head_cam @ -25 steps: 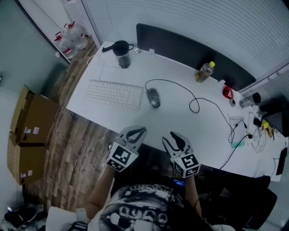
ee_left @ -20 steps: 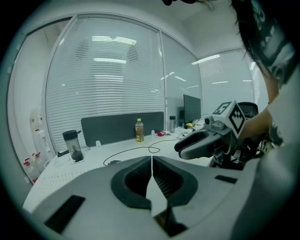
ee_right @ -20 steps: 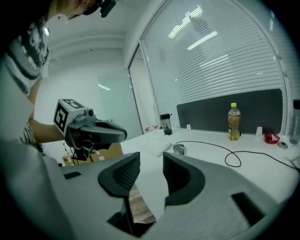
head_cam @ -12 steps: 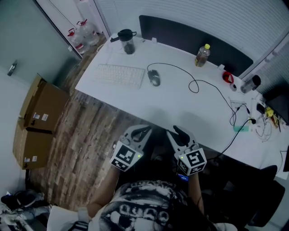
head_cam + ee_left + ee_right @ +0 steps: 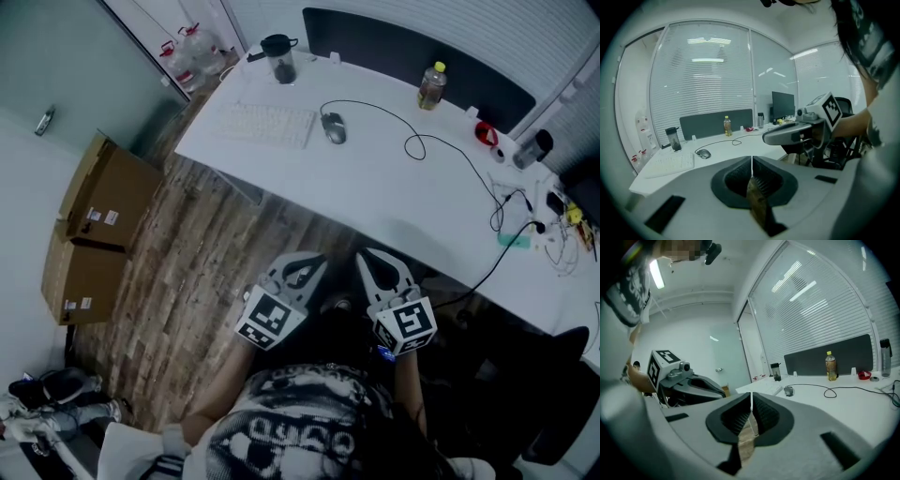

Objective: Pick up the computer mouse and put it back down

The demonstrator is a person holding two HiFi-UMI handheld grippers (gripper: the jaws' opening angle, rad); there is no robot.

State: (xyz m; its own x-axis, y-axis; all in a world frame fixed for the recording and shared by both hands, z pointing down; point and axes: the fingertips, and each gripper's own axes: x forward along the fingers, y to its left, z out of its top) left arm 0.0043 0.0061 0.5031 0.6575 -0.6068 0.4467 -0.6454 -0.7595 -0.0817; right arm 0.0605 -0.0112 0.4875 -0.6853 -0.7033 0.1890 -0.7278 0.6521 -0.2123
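Your left gripper [image 5: 751,164] and right gripper [image 5: 751,401] are shut, empty, the right just closed; pinch the far mouse [image 5: 334,128] by its sides: light, slick, corded

The white rectangular desk [image 5: 375,192] from 12 to 3 o'clock carries a dark grey oval computer mouse [image 5: 334,128] with a thin black cable [image 5: 370,103], a white flat keyboard [image 5: 267,124], a black lidded tumbler [image 5: 279,58] and a clear plastic bottle [image 5: 431,86] of amber liquid with a yellow cap. Plain brown cardboard boxes [image 5: 103,202] at 9 o'clock stand on a brown wood-plank floor [image 5: 187,272]. The person's black top [image 5: 300,427] at 6 o'clock bears a white print.
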